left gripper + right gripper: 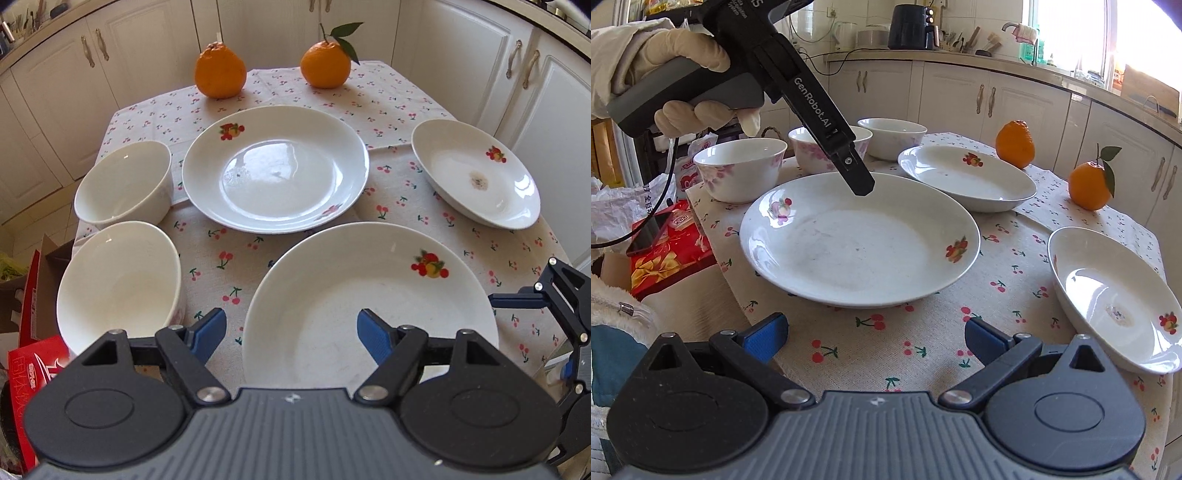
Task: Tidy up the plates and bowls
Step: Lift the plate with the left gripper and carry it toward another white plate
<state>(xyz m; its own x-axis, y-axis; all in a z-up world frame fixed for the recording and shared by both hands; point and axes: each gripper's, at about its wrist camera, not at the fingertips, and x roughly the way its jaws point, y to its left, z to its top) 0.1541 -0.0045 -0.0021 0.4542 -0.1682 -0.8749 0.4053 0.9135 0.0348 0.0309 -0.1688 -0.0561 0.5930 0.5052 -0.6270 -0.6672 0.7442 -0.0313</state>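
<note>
- A small desk covered with a cherry-print cloth carries three white plates, three white bowls and two oranges
- The left claw hangs with its blue-padded jaws wide apart and holding nothing, one pad over the near rim of the nearest plate, the other over the cloth beside it
- Beyond that plate lies a second plate in the middle of the desk; a smaller third plate sits well apart near the right edge
- Two bowls stand at the left edge, one near and one just behind it; the right wrist view shows a third bowl further along the same side
- Two oranges rest at the far end, the right one with a leafy stem
- The right claw is also wide and holding nothing, over bare cloth at the desk's edge, just short of the nearest plate
- A gloved hand grips the left tool's handle above that plate
</note>
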